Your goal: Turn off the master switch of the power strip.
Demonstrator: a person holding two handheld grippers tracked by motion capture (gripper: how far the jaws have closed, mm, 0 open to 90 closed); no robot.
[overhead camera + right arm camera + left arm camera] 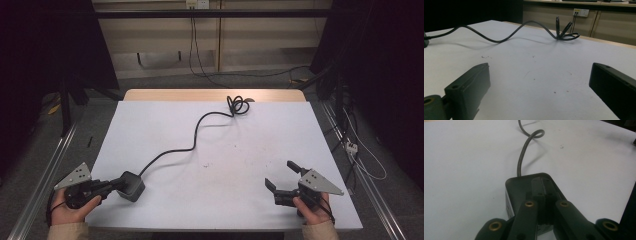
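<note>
A black power adapter box (132, 186) lies at the near left of the white table (235, 205). Its black cable (194, 136) snakes to a coil (238, 105) at the far edge. My left gripper (119, 184) is shut, and its tips touch the box from the left. In the left gripper view the closed jaws (543, 181) lie over the top of the box (517, 186), with the cable (521, 157) running away. My right gripper (279, 173) is open at the near right, nothing between its fingers. In the right gripper view (540, 75) bare table lies ahead, with the cable (506, 37) and coil (565, 32) beyond.
A wooden strip (215, 94) shows past the white sheet's far edge. Metal rails (45, 175) run along both sides of the table. A white power strip (352, 146) and loose wires lie on the floor at the right. A wall socket (580, 12) sits behind the table.
</note>
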